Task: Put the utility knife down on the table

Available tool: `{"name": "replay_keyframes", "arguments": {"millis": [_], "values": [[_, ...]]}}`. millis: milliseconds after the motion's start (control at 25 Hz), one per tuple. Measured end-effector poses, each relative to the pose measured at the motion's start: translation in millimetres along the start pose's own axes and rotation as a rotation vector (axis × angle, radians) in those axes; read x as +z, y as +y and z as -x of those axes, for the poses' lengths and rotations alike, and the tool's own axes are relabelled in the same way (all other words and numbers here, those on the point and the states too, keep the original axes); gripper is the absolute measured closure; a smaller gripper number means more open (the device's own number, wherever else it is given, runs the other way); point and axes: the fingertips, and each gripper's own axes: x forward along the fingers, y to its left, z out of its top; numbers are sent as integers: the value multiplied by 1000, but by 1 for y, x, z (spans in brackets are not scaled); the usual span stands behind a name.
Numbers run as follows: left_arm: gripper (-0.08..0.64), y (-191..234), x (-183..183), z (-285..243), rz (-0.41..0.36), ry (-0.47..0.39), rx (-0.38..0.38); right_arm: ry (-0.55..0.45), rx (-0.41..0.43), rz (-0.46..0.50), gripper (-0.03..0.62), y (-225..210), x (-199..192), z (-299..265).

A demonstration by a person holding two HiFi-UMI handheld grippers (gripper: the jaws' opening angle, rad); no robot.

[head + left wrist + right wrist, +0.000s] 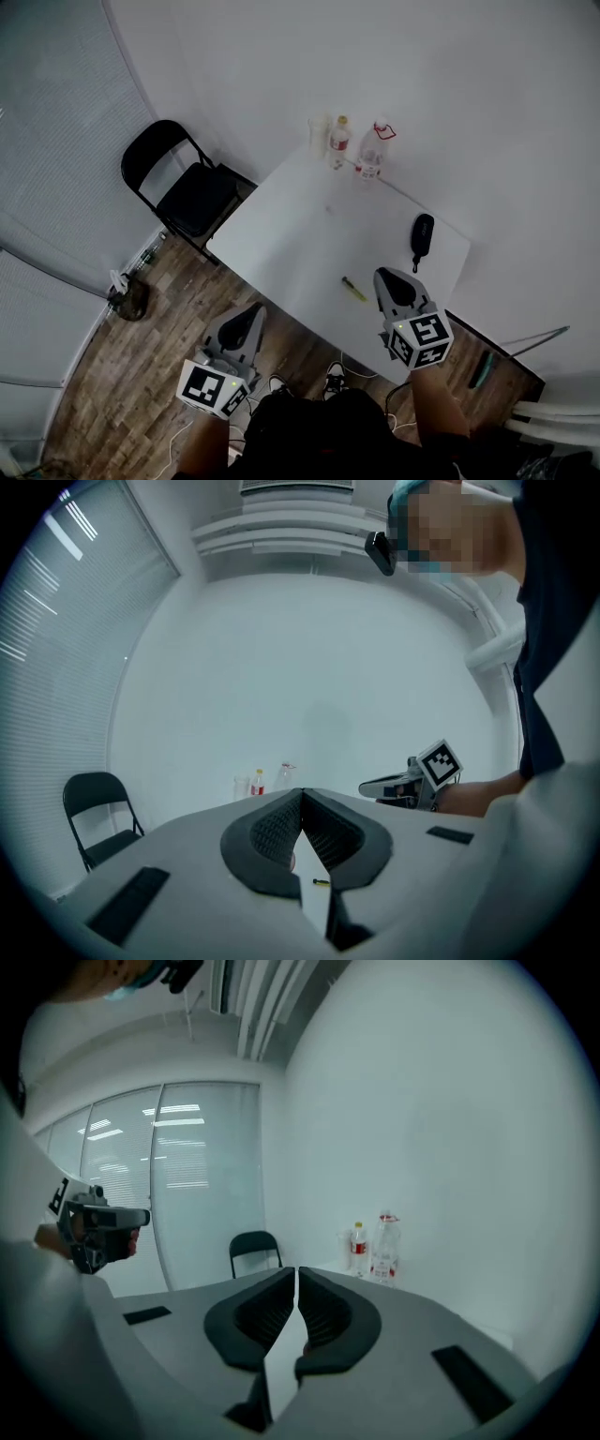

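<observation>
Head view: yellow utility knife (353, 289) lying on the white table (281, 234) near its front edge; right claw (386, 275) above that edge, seemingly clear of the knife. Left gripper view: left claw (301, 794) closed, empty. Right gripper view: right claw pressed together, empty.

Black folding chair (192, 197), red-labelled bottle (339, 142), clear bottle (373, 150), black pouch (422, 239)

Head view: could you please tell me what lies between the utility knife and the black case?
Nothing; the head view shows only bare table between utility knife and black case.
</observation>
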Motion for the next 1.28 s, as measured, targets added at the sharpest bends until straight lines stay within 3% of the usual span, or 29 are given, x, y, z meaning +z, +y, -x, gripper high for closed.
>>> {"name": "replay_keyframes", "arguments": {"millis": [360,520,960,1280], "values": [[541,-21,59,14,-43,-101,-75,-283,-77,61,571,31,87,91],[541,-28,78,18,-97,-137,-95,-360,-93,99,571,44,110,115],[541,-23,72,21,-99,-136,-97,-350,-46,166,571,70,115,116],[540,-26,71,26,-93,-140,-95,-332,-34,163,571,72,111,115]]}}
